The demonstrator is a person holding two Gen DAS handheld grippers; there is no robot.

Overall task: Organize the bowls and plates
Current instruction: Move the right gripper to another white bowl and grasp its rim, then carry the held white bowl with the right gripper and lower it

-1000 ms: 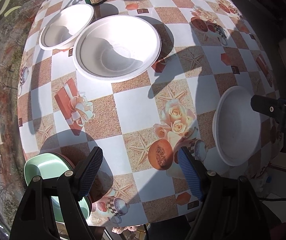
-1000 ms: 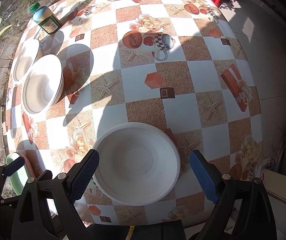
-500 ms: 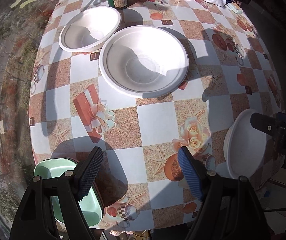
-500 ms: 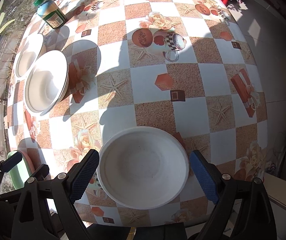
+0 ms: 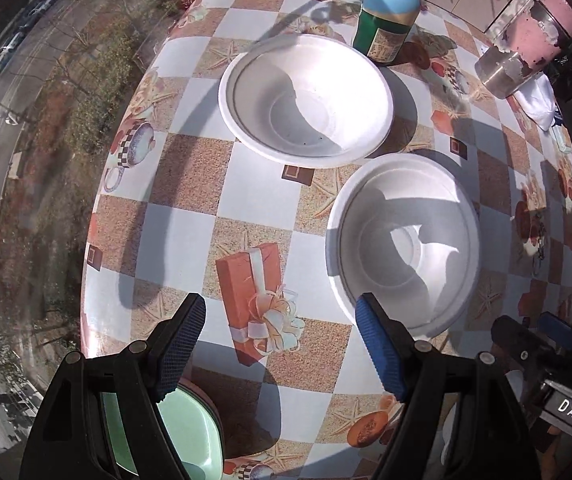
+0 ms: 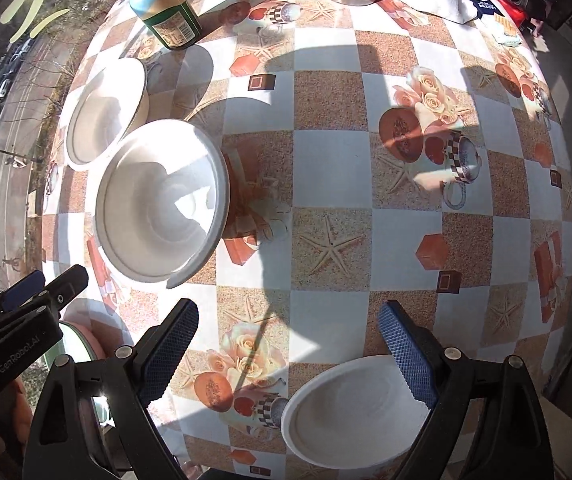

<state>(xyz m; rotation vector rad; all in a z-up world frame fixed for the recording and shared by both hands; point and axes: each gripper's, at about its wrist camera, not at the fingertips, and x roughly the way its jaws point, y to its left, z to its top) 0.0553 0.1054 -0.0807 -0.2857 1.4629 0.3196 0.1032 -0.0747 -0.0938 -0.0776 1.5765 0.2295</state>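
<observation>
Three white, round, shallow disposable bowls with ridged rims on a checkered tablecloth (image 6: 326,172): far bowl (image 5: 306,98) beside a green bottle (image 5: 390,12); middle bowl (image 5: 404,240) close by; third bowl (image 6: 360,404) at the near right edge. A mint-green dish (image 5: 189,436), partly hidden, possibly stacked on a pink one, sits near left. Left gripper (image 5: 279,344) and right gripper (image 6: 290,354) hang spread wide, holding nothing.

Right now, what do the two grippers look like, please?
Both are black plastic frames with small silver screws. The left gripper and right gripper each have two fingers faced with blue cross-hatched pads. The left gripper's side reads "GenRobot.AI"; the right gripper shows a small "DAS" label in the left wrist view.
</observation>
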